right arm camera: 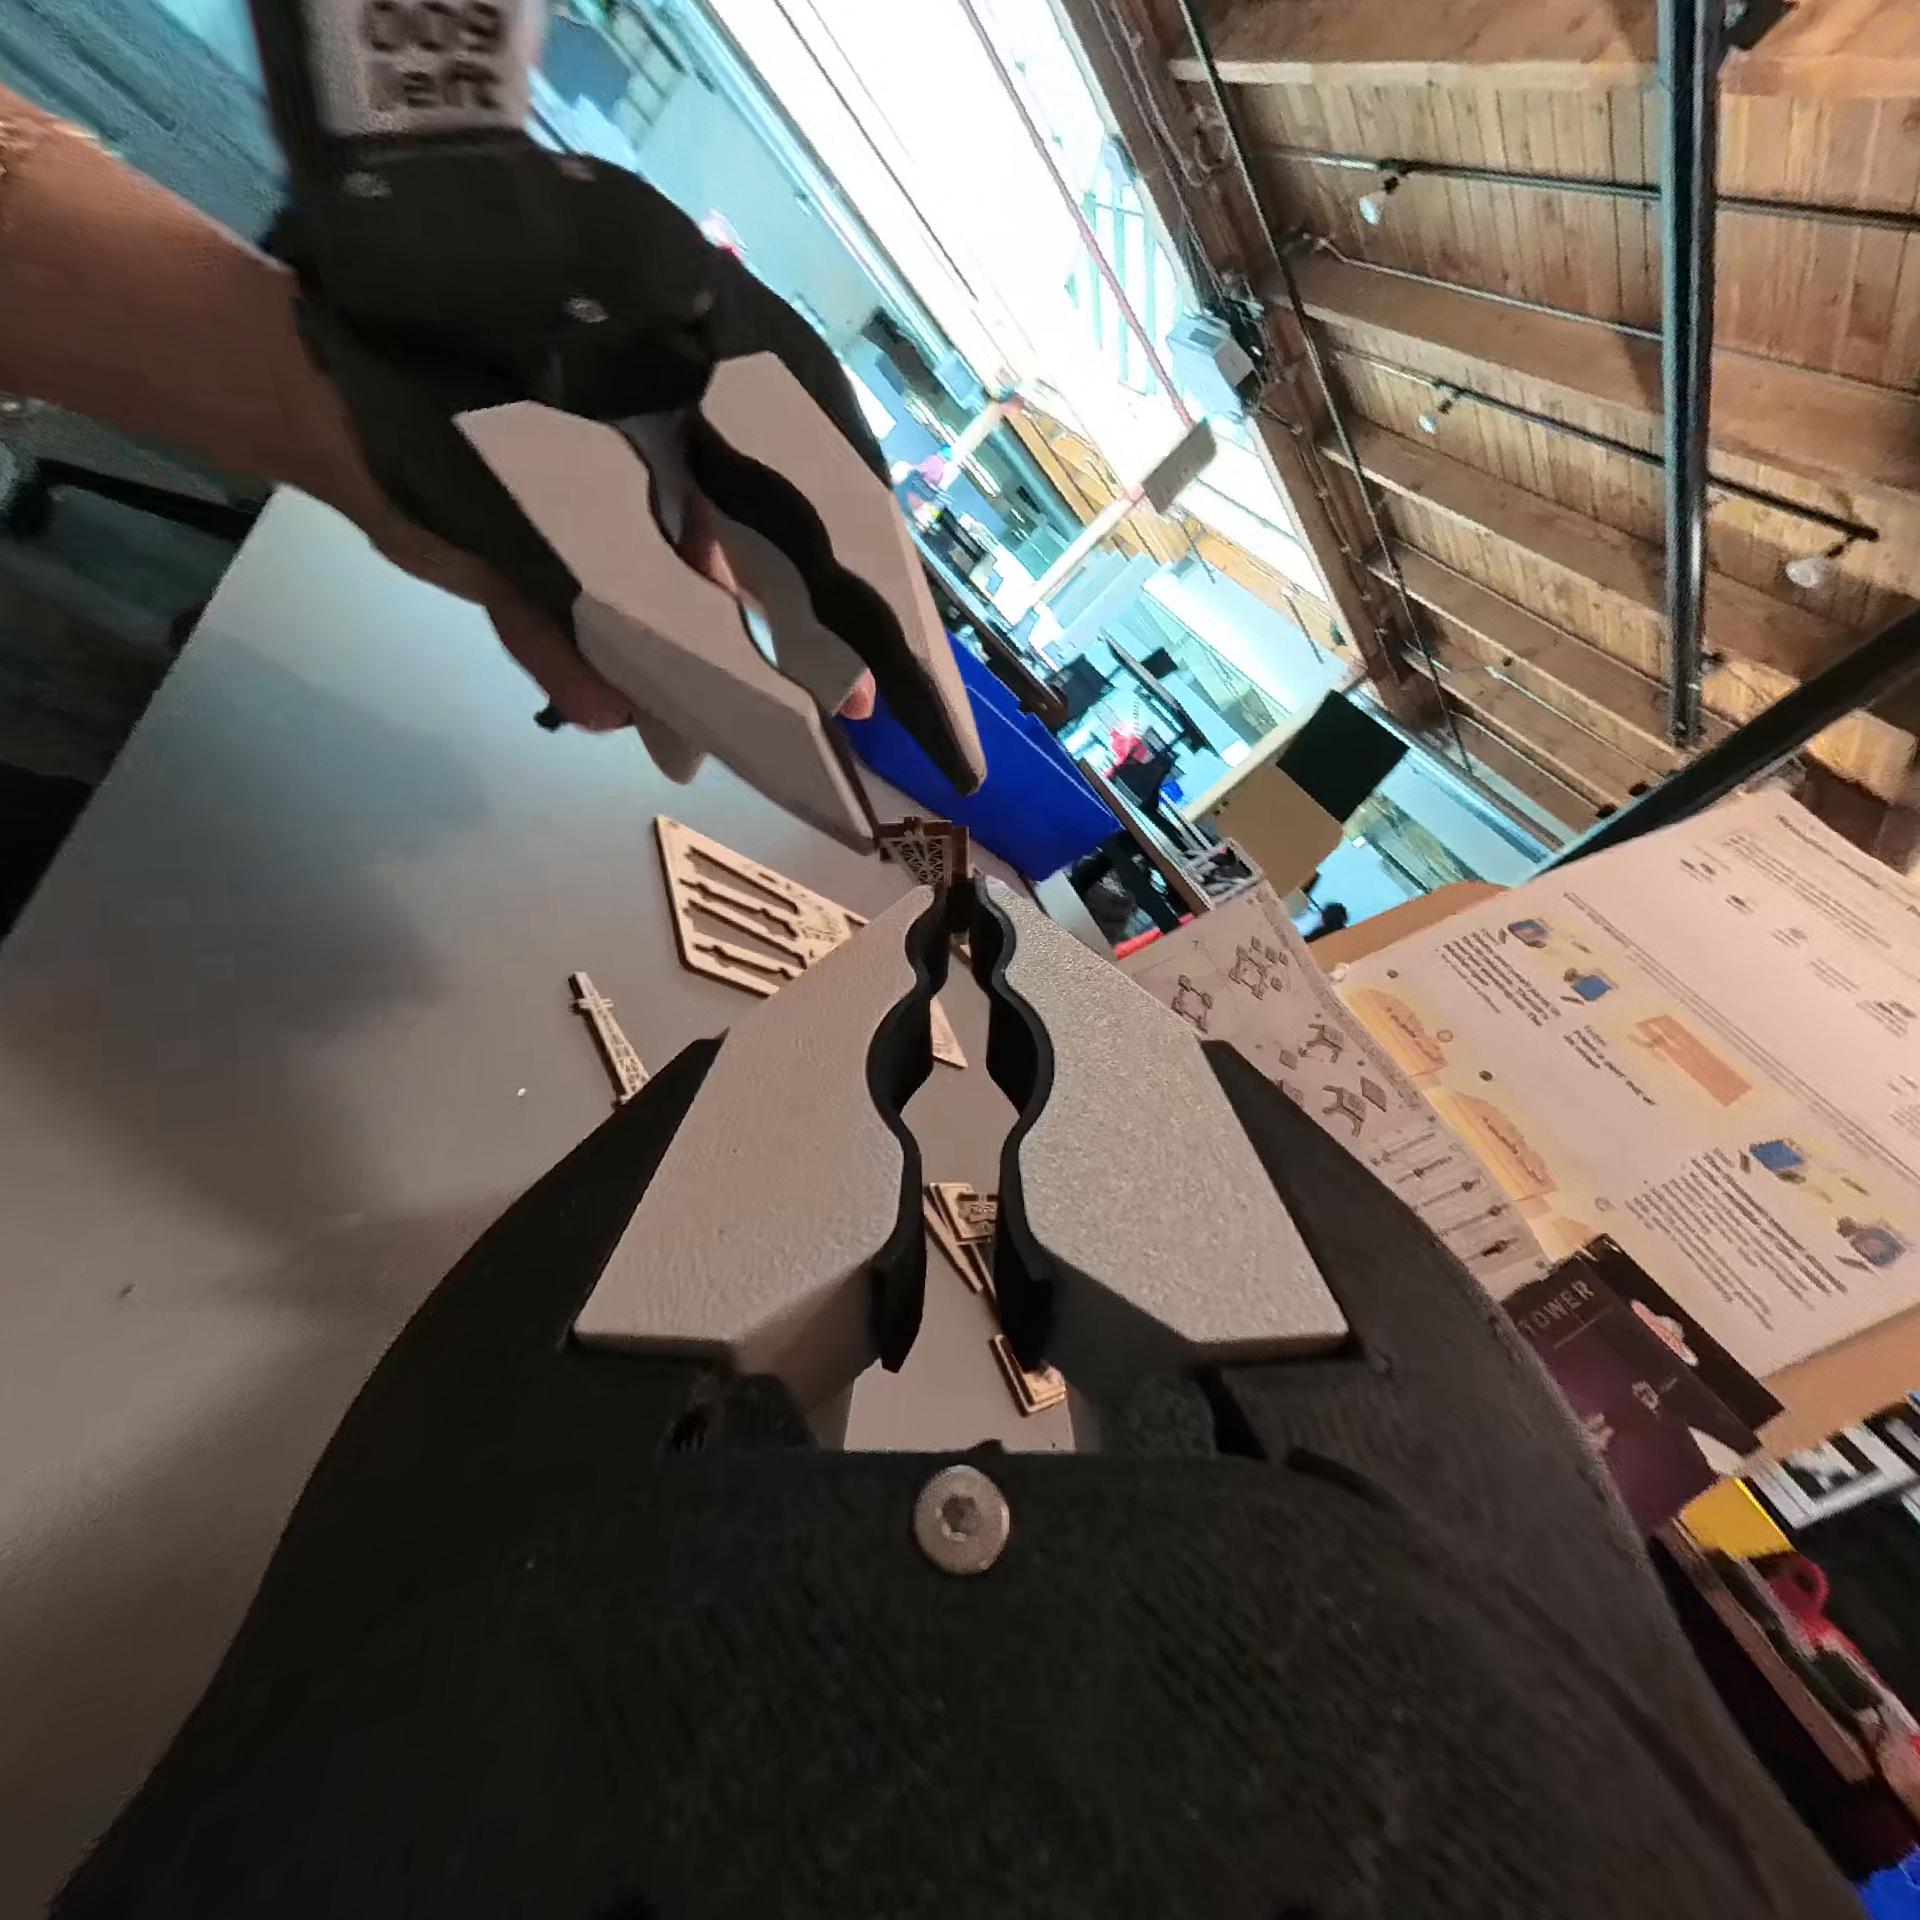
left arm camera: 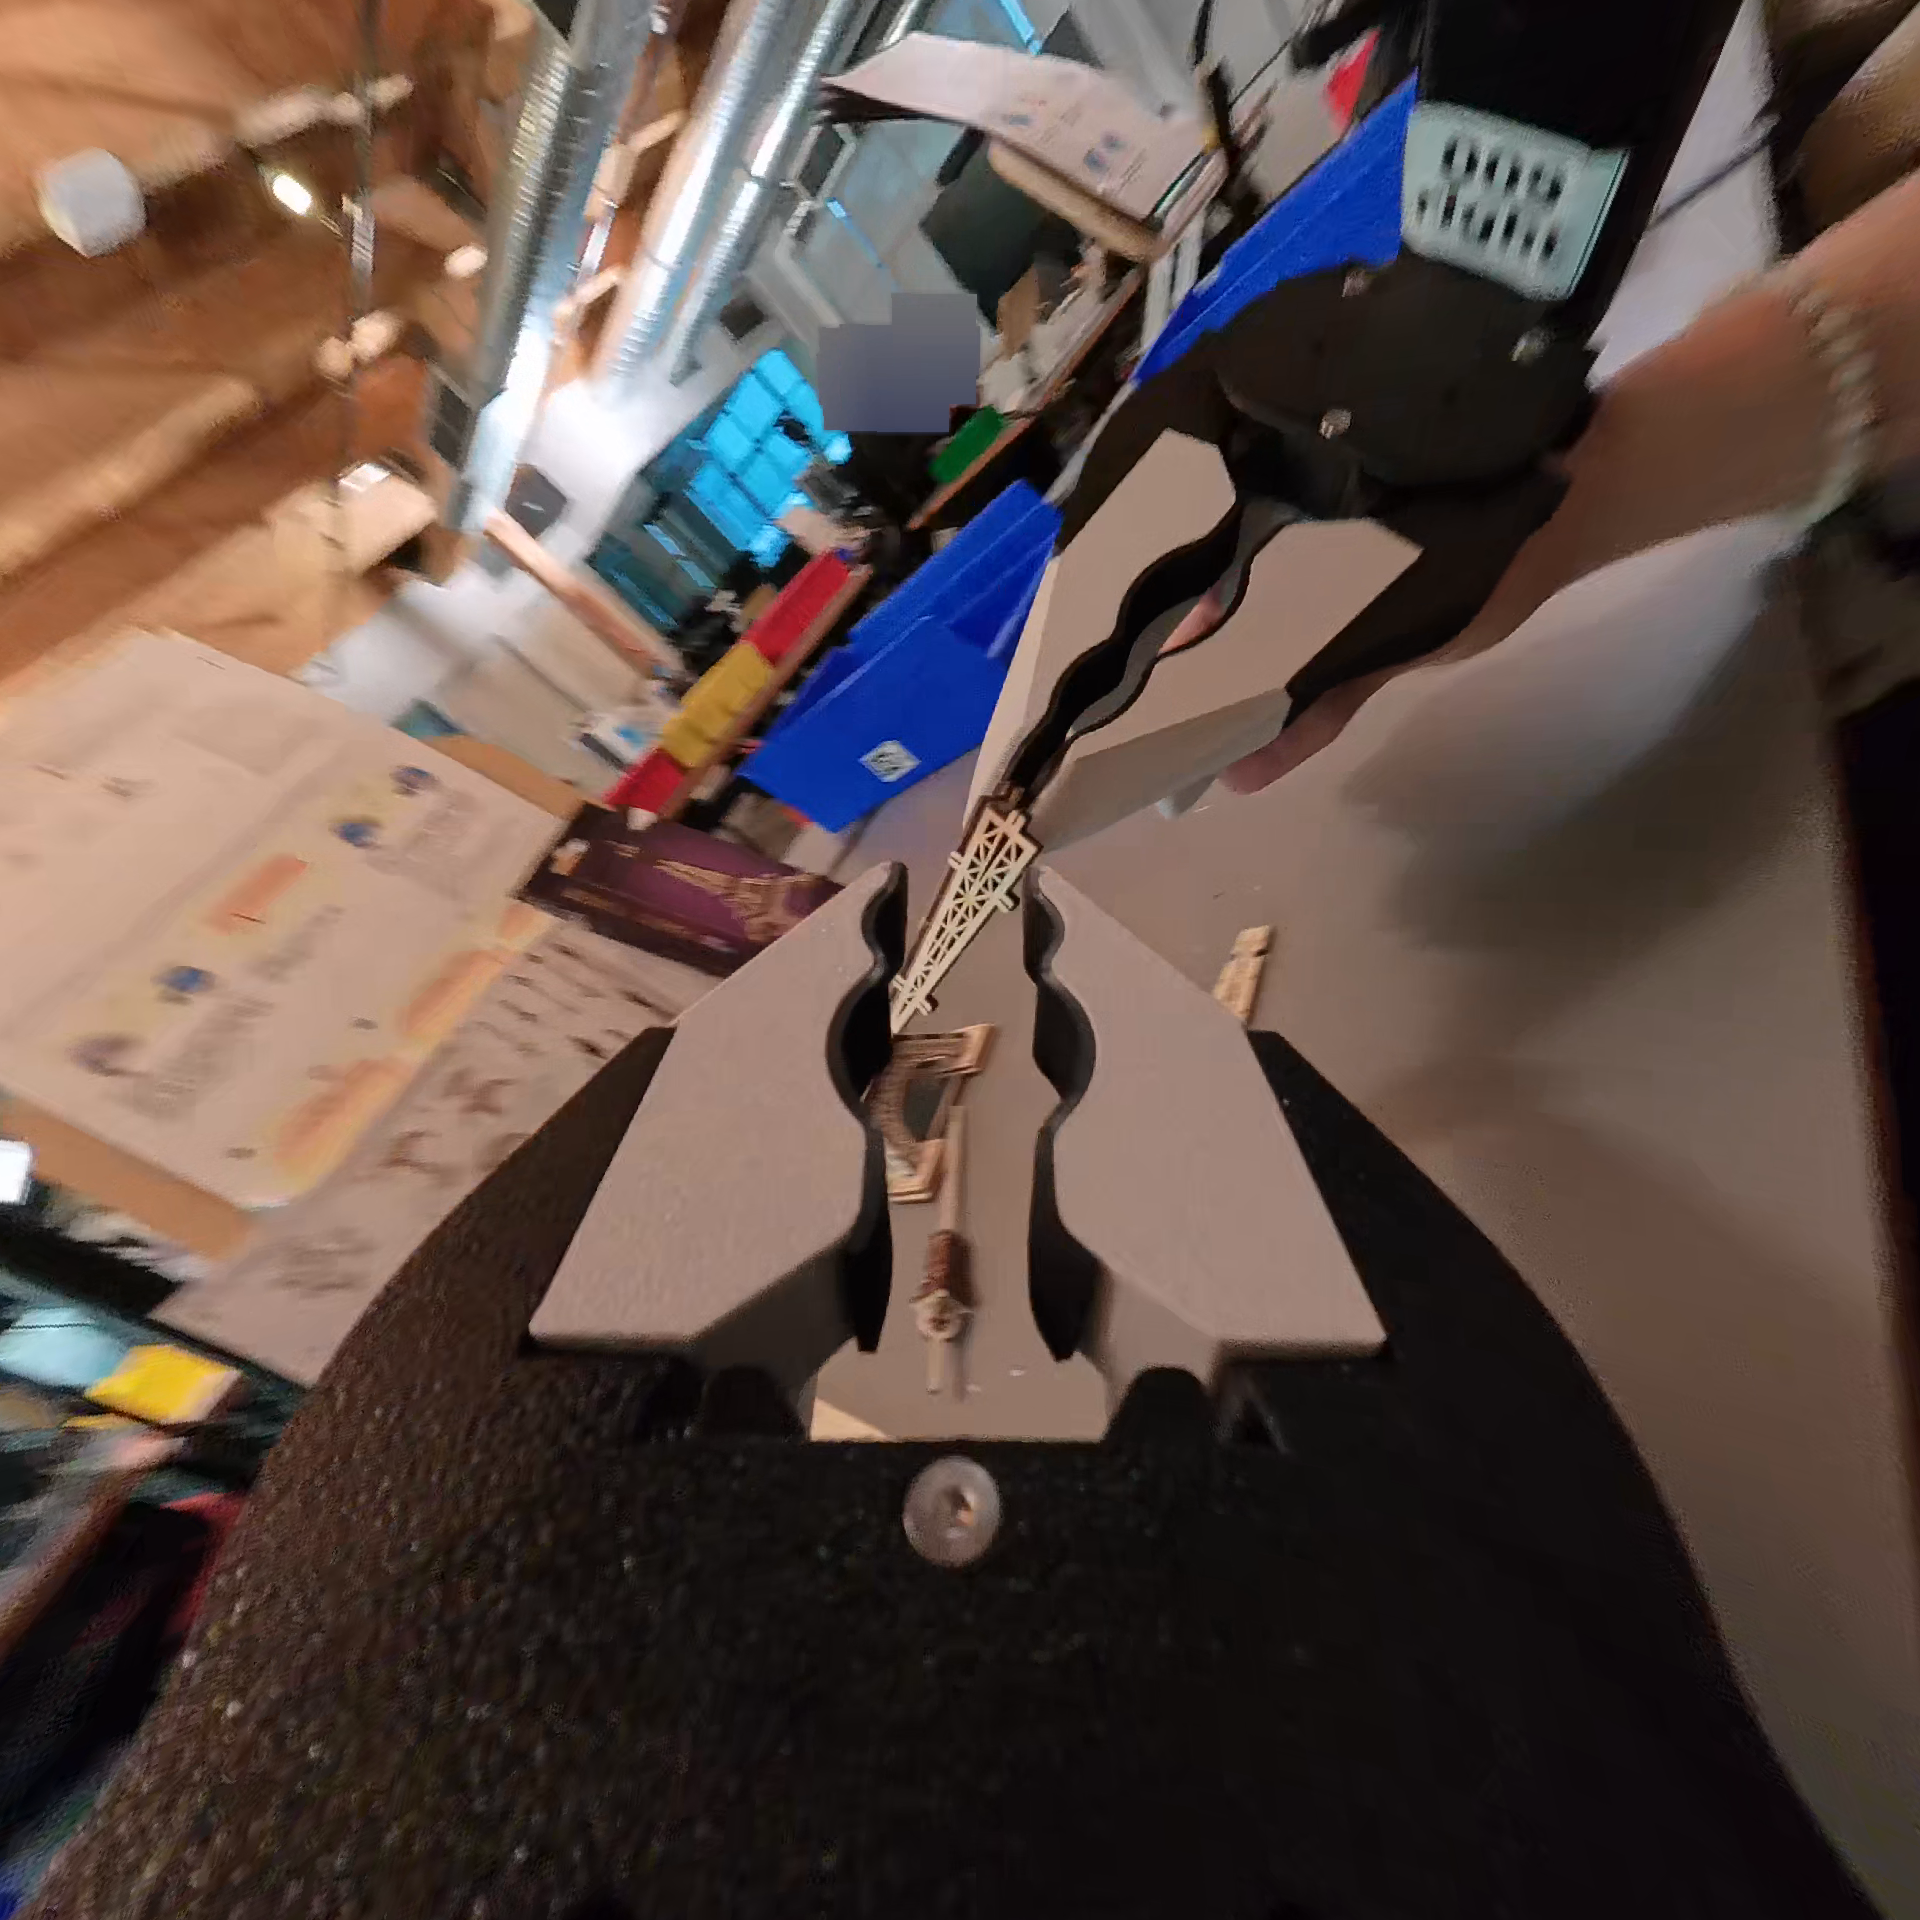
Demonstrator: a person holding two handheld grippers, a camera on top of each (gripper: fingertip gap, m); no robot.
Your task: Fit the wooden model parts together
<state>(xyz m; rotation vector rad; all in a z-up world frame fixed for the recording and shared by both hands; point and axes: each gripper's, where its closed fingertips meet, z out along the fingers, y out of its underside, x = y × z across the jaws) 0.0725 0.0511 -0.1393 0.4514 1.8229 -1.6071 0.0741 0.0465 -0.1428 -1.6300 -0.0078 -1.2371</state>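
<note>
A pale wooden lattice tower piece [left arm camera: 982, 883] hangs tilted above the grey table [left arm camera: 1455, 1039]. My right gripper [right arm camera: 961, 894] is shut on its upper end; it shows in the left wrist view [left arm camera: 1023, 800] at upper right. My left gripper [left arm camera: 964, 888] is open, its fingertips on either side of the lattice piece without clamping it. In the right wrist view the left gripper [right arm camera: 920, 805] comes in from upper left, tips at the piece [right arm camera: 920, 844]. On the table below lie an arched base part [left arm camera: 925, 1101], a thin spire part [left arm camera: 945, 1299] and another lattice piece [right arm camera: 613, 1039].
A cut-out wooden sheet [right arm camera: 748, 914] lies on the table behind the grippers. Printed instruction sheets [right arm camera: 1662, 1091] and a dark purple box [left arm camera: 675, 894] sit along one side. Blue bins [left arm camera: 914, 675] stand past the table's far edge. A small wooden part [left arm camera: 1242, 977] lies nearby. The grippers are tip to tip, or close to it.
</note>
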